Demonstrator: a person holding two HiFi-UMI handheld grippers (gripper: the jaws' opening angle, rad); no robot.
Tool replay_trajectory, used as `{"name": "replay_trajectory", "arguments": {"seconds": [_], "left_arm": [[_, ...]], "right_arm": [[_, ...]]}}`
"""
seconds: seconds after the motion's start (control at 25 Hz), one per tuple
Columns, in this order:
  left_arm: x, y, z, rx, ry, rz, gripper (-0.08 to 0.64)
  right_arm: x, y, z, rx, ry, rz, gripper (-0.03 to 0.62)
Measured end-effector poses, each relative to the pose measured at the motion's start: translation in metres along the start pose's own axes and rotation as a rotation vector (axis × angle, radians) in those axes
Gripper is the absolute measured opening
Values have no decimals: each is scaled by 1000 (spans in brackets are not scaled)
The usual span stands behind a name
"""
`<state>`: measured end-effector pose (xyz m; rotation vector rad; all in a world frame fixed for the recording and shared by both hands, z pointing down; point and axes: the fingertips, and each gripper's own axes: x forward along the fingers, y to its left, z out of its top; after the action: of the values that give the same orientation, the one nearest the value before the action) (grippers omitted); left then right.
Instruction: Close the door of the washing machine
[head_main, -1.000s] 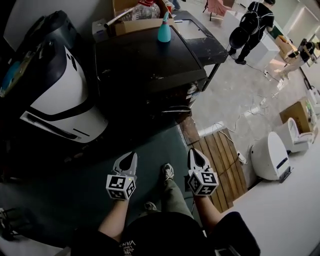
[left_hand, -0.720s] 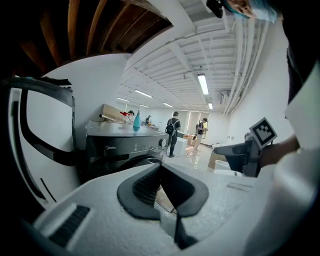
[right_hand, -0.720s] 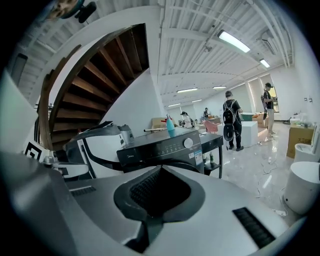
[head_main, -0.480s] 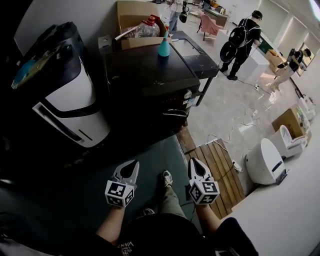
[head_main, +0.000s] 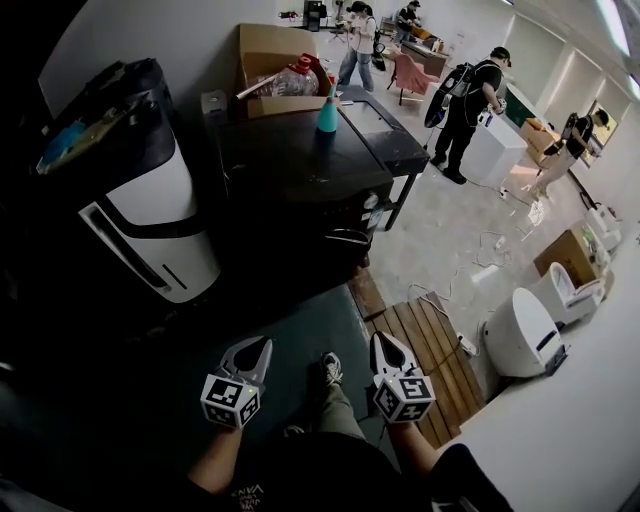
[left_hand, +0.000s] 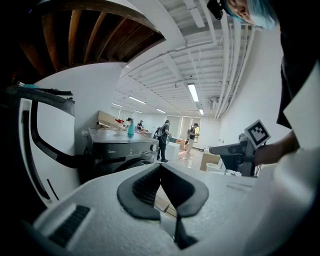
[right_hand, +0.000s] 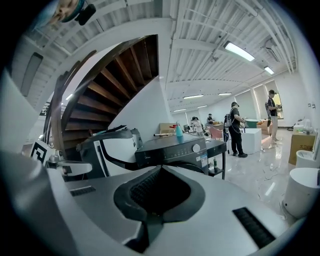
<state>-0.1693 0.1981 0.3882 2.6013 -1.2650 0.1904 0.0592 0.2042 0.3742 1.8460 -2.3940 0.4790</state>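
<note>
the left gripper (head_main: 263, 345) and the right gripper (head_main: 379, 339) hang side by side low in the head view, well apart from the washing machine (head_main: 300, 170) and pointing toward it. each one's jaws are pressed together with nothing between them; the left gripper view shows the dark pads (left_hand: 150, 187) meeting at a point, and the right gripper view shows the same. the washing machine is a dark front-loader standing against the white wall, beyond a green floor mat (head_main: 290, 315) on which the person's shoe (head_main: 331, 368) rests between the two grippers. its round door (head_main: 345, 232) faces the person and, as far as these views show, its rim lies close against the front; the closed jaws cover its lower part in both gripper views. a teal bottle (head_main: 328, 110) stands on the machine's top near the far right corner, and a cardboard box (head_main: 268, 48) with a clear plastic jug in it sits along the far edge. a tall white and black appliance (head_main: 150, 215) stands just beside the machine's left side, and a black table (head_main: 385, 120) adjoins its right side. slatted wooden boards (head_main: 430, 345) lie at the mat's right edge, a rounded white unit (head_main: 520, 335) beyond them. people (head_main: 465, 95) stand far back in the room.
</note>
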Motion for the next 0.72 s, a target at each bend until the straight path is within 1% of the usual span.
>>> {"name": "replay_trajectory", "arguments": {"seconds": [0.2,0.36,0.52,0.72], "left_arm": [[-19,-2,7,13,-21,5,9],[-34,2,11,15,-33,39,9],[-45,4,14,32,-37,63,9],[-50,-4,15,42,-44,63,9]], "right_arm": [[-11,12,4,-12,-18,15,-2],[-18,23,10,-14,-36,30,-2],[-22,35,19,-36,-37,35,-2],[-26,30,16,-69,-52,27,-2]]}}
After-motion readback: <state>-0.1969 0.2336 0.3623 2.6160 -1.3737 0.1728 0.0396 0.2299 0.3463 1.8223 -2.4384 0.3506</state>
